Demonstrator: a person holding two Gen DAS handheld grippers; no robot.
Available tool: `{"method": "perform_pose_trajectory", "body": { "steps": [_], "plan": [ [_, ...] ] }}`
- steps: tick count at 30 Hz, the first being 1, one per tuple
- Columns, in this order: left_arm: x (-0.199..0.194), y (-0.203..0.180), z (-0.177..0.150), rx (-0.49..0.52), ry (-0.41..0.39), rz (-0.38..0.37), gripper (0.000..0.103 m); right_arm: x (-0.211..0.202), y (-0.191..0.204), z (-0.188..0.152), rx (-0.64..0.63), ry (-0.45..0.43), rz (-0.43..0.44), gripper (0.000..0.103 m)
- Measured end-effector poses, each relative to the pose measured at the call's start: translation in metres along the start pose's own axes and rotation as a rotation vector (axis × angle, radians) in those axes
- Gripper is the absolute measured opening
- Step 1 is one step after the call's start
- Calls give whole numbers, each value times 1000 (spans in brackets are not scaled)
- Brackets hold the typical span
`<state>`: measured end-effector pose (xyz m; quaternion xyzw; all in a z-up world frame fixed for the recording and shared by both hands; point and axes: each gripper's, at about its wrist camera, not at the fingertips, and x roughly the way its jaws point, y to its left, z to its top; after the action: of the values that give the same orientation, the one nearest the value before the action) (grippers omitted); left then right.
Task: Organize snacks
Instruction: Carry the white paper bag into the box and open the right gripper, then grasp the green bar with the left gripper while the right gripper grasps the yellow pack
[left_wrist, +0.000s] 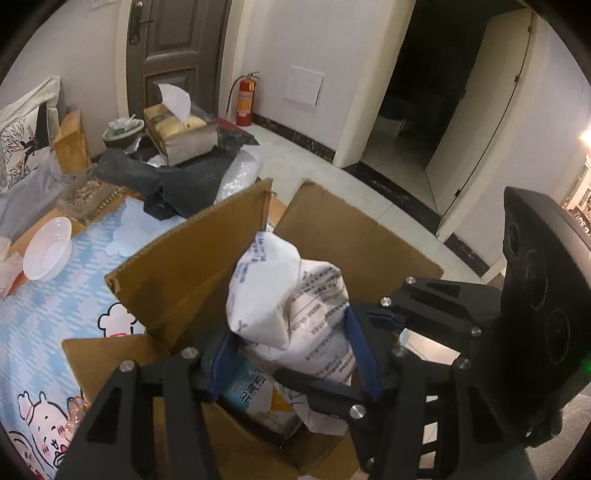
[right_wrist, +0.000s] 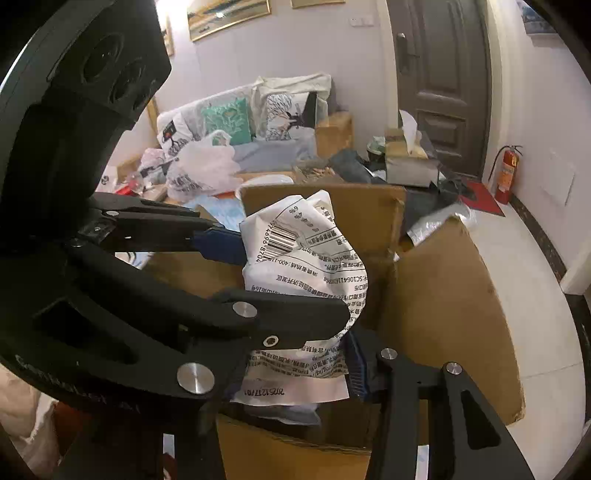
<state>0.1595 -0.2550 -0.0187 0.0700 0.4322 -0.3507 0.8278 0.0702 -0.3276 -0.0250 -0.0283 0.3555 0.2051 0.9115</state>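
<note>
A crumpled white snack bag (left_wrist: 295, 306) with black print stands out of an open brown cardboard box (left_wrist: 184, 266). My left gripper (left_wrist: 295, 354) has its blue-padded fingers on both sides of the bag's lower part and grips it. In the right wrist view the same bag (right_wrist: 306, 254) sits in the box (right_wrist: 443, 295), and my right gripper (right_wrist: 291, 373) is closed on its lower end. The left gripper's body crosses that view from the left. A light blue snack pack (left_wrist: 255, 398) lies lower in the box.
The box stands on a blue patterned cloth (left_wrist: 48, 317) with a white bowl (left_wrist: 48, 251). Behind are a tissue box (left_wrist: 181, 129), dark bags, a sofa with cushions (right_wrist: 258, 118), a door and a fire extinguisher (left_wrist: 245, 98). Tiled floor lies to the right.
</note>
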Motion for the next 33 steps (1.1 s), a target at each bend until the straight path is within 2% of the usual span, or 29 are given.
{"method": "perform_pose_trajectory", "body": {
  "steps": [2,3,5,11,15,19,25,29,33],
  "plan": [
    [-6,-3,-1,7,-15,26,56,0,-2,-3,1,3,-15,43],
    [-6,-2,-1,12,-23,44,62,-1,-1,-4,-4,3,-29,44],
    [-11,2,-1,7,-38,70,68,3,-4,-3,-14,7,-79,45],
    [-36,18,-10,-16,-71,94,69,1,-6,3,-18,-14,-97,46],
    [-71,31,-25,-35,-126,133,75,-2,8,6,-42,-18,-80,46],
    [-109,48,-47,-61,-172,194,75,-7,32,11,-66,-39,-50,47],
    [-157,91,-97,-146,-213,298,76,-8,83,23,-130,-75,27,47],
    [-173,119,-137,-198,-215,344,76,-2,124,27,-173,-75,83,47],
    [-172,148,-178,-255,-193,380,76,15,165,24,-197,-48,122,47]
  ]
}}
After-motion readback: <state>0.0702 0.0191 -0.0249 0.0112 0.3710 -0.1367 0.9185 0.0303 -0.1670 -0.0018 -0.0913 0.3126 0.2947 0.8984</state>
